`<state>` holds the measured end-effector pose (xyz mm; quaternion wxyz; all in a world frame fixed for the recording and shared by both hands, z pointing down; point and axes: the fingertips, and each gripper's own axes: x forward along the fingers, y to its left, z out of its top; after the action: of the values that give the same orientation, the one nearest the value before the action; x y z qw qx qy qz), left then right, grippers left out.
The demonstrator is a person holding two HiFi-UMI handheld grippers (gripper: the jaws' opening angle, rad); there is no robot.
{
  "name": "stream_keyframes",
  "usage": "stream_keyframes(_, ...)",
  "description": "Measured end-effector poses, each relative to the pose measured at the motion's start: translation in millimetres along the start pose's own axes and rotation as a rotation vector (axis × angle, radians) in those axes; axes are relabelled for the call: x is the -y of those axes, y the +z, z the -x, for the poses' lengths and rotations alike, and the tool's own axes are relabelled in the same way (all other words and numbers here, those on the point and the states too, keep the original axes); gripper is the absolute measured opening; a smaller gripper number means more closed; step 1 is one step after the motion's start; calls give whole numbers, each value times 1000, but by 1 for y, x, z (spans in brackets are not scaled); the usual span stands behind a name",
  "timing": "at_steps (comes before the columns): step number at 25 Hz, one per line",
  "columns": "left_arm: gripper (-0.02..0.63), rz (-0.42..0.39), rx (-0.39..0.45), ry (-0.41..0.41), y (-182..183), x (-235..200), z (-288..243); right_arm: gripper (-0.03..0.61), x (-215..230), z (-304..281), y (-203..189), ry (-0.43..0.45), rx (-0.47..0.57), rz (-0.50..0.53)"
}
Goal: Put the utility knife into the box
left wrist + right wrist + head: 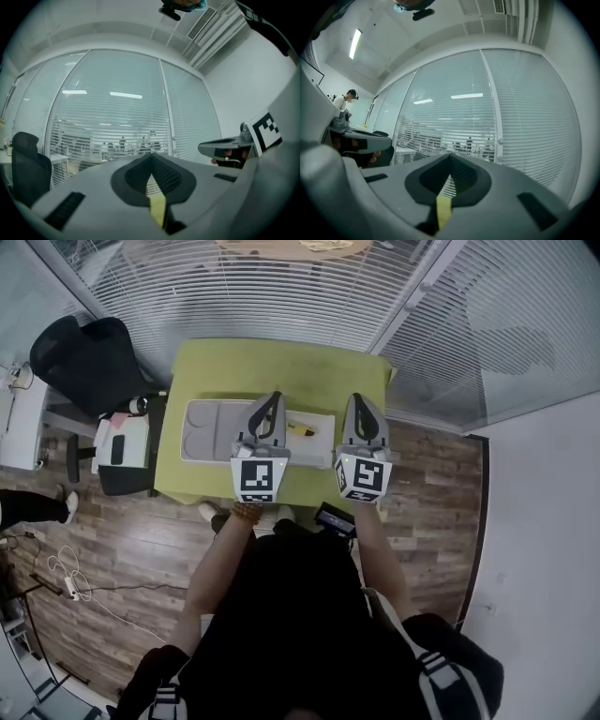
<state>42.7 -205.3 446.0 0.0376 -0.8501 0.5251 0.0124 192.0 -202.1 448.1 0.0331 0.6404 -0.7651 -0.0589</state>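
Observation:
A small yellow utility knife [300, 428] lies on the pale right part of a flat grey-white box [208, 432], which sits on the green table [281, 367]. I cannot tell whether that part is the lid or a compartment. My left gripper [274, 398] hovers over the box just left of the knife, jaws shut and empty. My right gripper [362, 399] is held above the table to the knife's right, also shut and empty. In both gripper views the jaws meet at the tip [151, 157] [450, 157] and point level at the window blinds. Neither view shows the knife or the box.
A black office chair [89, 357] and a small side stand with items [122, 442] are left of the table. Glass walls with blinds [281, 292] run behind it. Cables [66, 577] lie on the wooden floor, and another person's legs [33, 507] show at the left edge.

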Motion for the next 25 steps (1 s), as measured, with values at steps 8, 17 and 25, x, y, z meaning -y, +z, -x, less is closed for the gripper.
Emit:
stream_keyframes(8, 9, 0, -16, -12, -4, 1, -1, 0, -15, -5, 0, 25, -3, -55)
stream_keyframes(17, 9, 14, -24, -9, -9, 2, 2, -2, -27, -3, -5, 77, -28, -43)
stream_keyframes(25, 9, 28, -37, 2, -15, -1, 5, -2, -33, -4, -6, 92, -35, -33)
